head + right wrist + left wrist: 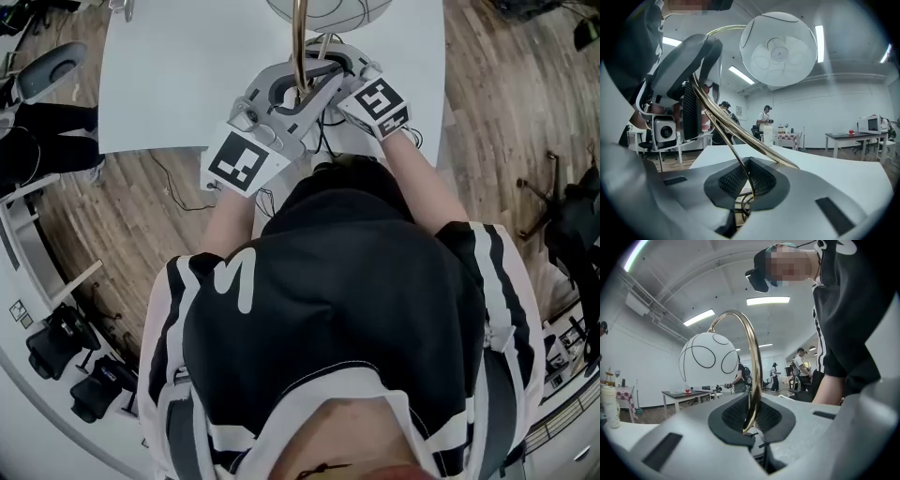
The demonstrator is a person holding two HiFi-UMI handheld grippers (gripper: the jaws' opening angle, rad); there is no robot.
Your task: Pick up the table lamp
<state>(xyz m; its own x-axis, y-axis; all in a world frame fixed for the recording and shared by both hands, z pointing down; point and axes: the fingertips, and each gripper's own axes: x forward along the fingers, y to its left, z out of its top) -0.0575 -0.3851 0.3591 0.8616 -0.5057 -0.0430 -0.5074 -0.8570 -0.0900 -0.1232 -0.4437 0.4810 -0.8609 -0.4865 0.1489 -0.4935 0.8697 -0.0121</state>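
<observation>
Lamp shade (pixel 314 9) cut off by top edge in head view. Far side of table (pixel 169 75) cropped there too. Lower end of brass stem (pixel 752 362) hidden between pads of left gripper (pixel 751 427), clamped onto it. Stem's foot likewise covered by right gripper (pixel 746 180). Lamp base concealed beneath both grippers. Cable (pixel 740 199) glimpsed only in part through jaw gap. Background people (pixel 774 376) too small to be made out.
</observation>
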